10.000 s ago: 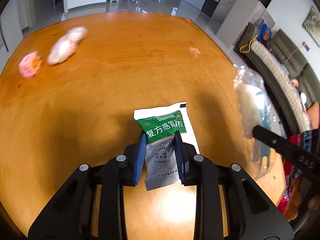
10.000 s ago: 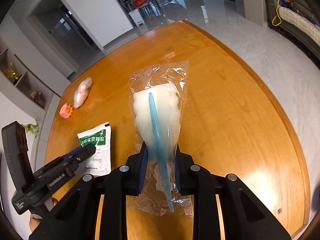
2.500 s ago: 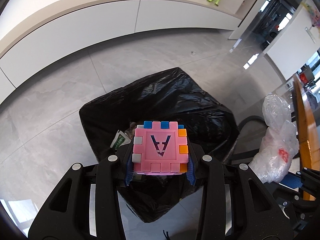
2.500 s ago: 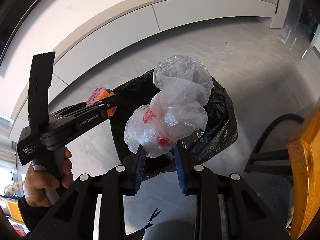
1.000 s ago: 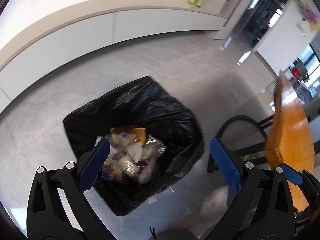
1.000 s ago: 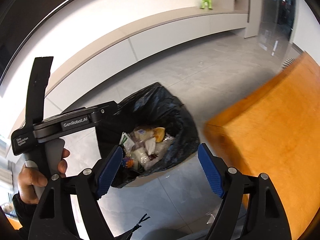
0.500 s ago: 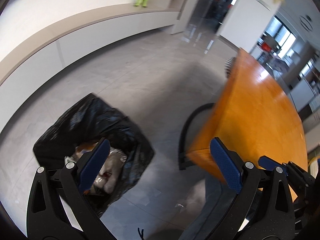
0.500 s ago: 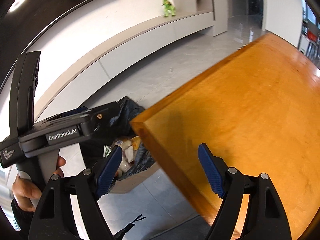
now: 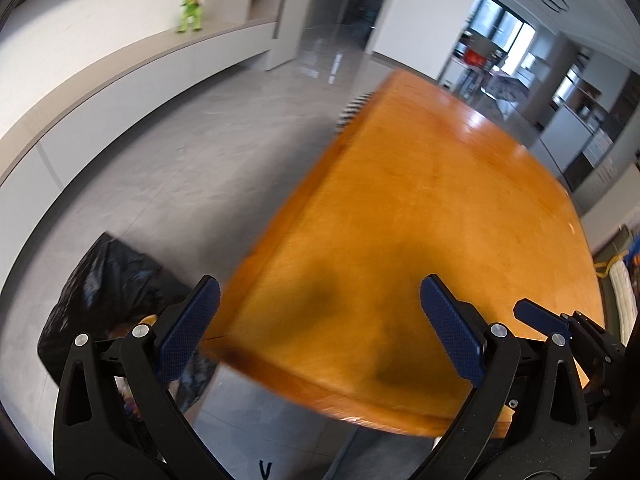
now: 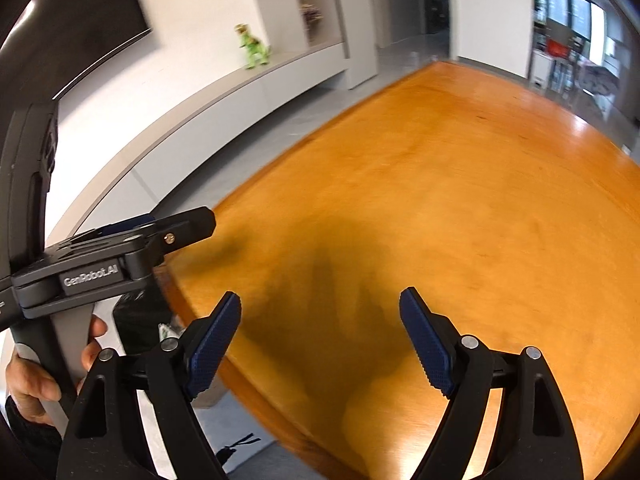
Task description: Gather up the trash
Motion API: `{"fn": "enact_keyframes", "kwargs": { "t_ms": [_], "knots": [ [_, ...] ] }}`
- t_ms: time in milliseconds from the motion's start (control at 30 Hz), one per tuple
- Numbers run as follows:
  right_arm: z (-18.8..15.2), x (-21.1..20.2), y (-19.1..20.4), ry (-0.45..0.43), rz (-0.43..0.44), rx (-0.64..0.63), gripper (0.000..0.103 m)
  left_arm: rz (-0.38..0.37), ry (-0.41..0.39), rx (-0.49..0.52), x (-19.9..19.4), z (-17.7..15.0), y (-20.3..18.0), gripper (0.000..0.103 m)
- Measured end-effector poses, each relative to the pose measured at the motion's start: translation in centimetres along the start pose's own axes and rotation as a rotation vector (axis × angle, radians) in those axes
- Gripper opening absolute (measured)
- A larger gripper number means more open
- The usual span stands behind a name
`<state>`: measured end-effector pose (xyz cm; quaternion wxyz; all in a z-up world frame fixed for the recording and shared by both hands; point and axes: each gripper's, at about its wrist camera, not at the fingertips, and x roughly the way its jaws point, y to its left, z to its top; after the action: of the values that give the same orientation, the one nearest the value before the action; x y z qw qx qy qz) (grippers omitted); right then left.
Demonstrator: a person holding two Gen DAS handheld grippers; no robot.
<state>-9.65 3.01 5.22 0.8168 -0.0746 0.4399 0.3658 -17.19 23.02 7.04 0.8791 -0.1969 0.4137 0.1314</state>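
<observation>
Left wrist view, far left: black trash bag (image 9: 104, 280) sits on the grey floor (image 9: 168, 168), low left, just beside the near-left corner of the table (image 9: 420, 208). Its mouth is mostly hidden behind my left gripper (image 9: 320, 328); I can make out some scraps inside, too blurred to name. Left gripper jaws are spread wide, nothing between them. It hangs over the near edge of the table, pointing across the top.

Middle: orange wooden table top, glossy, blurred. I see no trash on the part that shows in either view. Can't vouch for the far right edge, it is cut off by the lens.

Right: in the right wrist view my right gripper (image 10: 320, 336) is also spread wide and carries nothing, hovering over the near part of the table. The left gripper (image 10: 184, 228) shows there at left, with the hand (image 10: 36, 376) on its handle, and a sliver of the trash bag (image 10: 138, 320) below it. A green toy dinosaur (image 10: 252, 50) stands on the far ledge against the wall, not part of the job I'd say.

Step in hand, my read: both tools empty, facing the table to look for more litter. Next move calls for a sweep of the table top, far end and right side included. If anything turns up, drop a gripper over it with jaws wide, close, carry to the bag at left. If nothing turns up, task looks done or close to it.
</observation>
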Motion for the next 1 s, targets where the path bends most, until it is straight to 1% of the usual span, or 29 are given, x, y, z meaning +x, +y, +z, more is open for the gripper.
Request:
{"fn": "enact_keyframes", "kwargs": {
  "t_ms": [167,367,633,867,1000],
  "knots": [
    [-0.7,-0.8,-3.6,-0.003,-0.059,0.053,0.082,-0.044,0.021,0.096,1.6,0.5,-4.8,0.097],
    [-1.6,-1.8,-8.1,-0.024,-0.128,0.135,0.082,-0.098,0.048,0.177,3.7,0.4,-9.8,0.097],
    [-2.7,-2.7,-14.3,-0.047,-0.212,0.234,0.082,-0.152,0.079,0.246,6.5,0.4,-15.0,0.097],
    [-4.2,-3.5,-19.4,-0.068,-0.301,0.324,0.082,-0.173,0.103,0.295,9.5,0.6,-18.9,0.097],
    [-5.2,-3.9,-22.4,-0.071,-0.344,0.383,0.082,-0.173,0.113,0.34,11.2,0.5,-20.9,0.097]
  ]
}}
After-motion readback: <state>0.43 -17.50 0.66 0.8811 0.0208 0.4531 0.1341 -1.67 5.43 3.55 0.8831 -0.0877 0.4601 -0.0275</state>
